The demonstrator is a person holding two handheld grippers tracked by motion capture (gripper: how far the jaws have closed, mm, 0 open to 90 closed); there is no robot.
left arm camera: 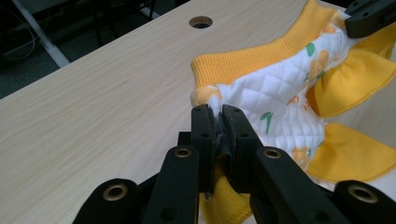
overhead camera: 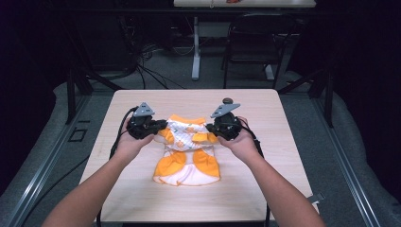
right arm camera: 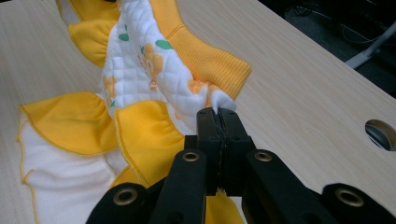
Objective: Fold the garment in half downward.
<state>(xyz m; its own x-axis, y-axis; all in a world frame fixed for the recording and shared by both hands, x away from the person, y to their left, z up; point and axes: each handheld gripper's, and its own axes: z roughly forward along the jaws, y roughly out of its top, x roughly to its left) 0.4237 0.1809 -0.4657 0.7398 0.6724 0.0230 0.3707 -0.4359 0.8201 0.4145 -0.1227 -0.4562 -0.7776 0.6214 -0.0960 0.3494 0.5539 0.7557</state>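
Observation:
A small white quilted garment (overhead camera: 188, 153) with orange ruffles and an orange ribbed collar lies in the middle of the wooden table (overhead camera: 142, 198). My left gripper (overhead camera: 163, 126) is shut on the garment's left shoulder; in the left gripper view its jaws (left arm camera: 215, 114) pinch the quilted cloth (left arm camera: 266, 100) beside the collar. My right gripper (overhead camera: 208, 127) is shut on the opposite shoulder, and the right gripper view shows its jaws (right arm camera: 217, 114) clamping white cloth (right arm camera: 149, 74) just below the ribbed collar (right arm camera: 205, 58). The top of the garment is lifted slightly between the two grippers; the hem rests on the table.
A round cable hole (left arm camera: 201, 21) is set in the table near its far edge, also seen as cable hole (right arm camera: 380, 133). Behind the table stand a black chair (overhead camera: 257, 40) and a white table leg (overhead camera: 195, 47). Cables trail off the table's left and right sides.

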